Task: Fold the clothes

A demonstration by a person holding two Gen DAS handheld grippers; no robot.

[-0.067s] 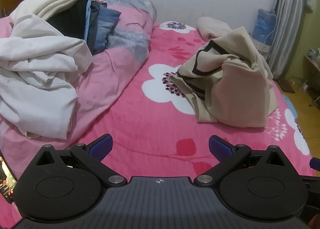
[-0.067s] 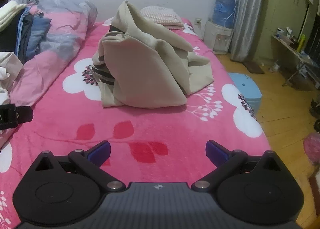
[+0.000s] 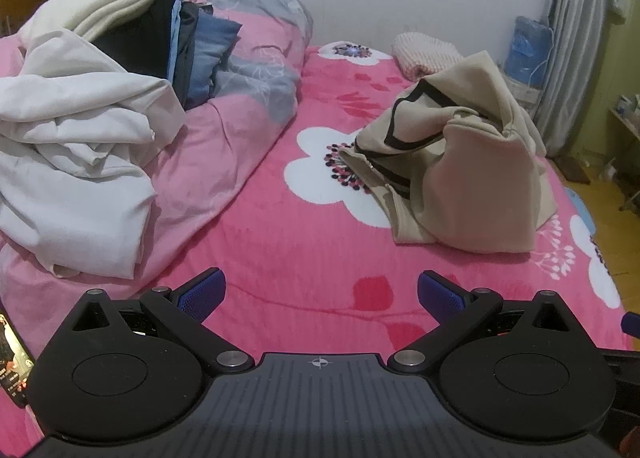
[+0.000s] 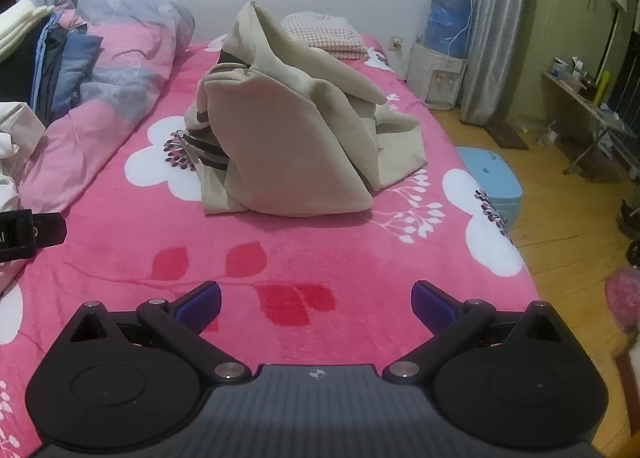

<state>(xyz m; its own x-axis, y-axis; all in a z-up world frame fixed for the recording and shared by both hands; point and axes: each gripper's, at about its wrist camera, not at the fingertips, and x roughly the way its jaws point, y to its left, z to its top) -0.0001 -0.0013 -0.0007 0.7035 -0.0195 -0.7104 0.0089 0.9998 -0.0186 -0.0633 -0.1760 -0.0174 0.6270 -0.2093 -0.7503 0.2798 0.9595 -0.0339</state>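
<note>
Right now I am holding my left gripper (image 3: 319, 292) and right gripper (image 4: 316, 304) with fingers spread wide, gripping nothing, above the pink blanket (image 4: 280, 258). Ahead, the crumpled beige garment (image 4: 296, 146) is sitting heaped mid-bed, well apart from both.

The left gripper (image 3: 319, 292) has its two blue-padded fingers (image 3: 202, 292) spread wide, with nothing between them and nothing touching either pad. The right gripper (image 4: 316, 304) is the same: its fingers (image 4: 434, 306) stand far apart, the gap between them empty. In the right wrist view a black part of the left gripper shows at the far left, well beyond the left finger of the right one.
</note>
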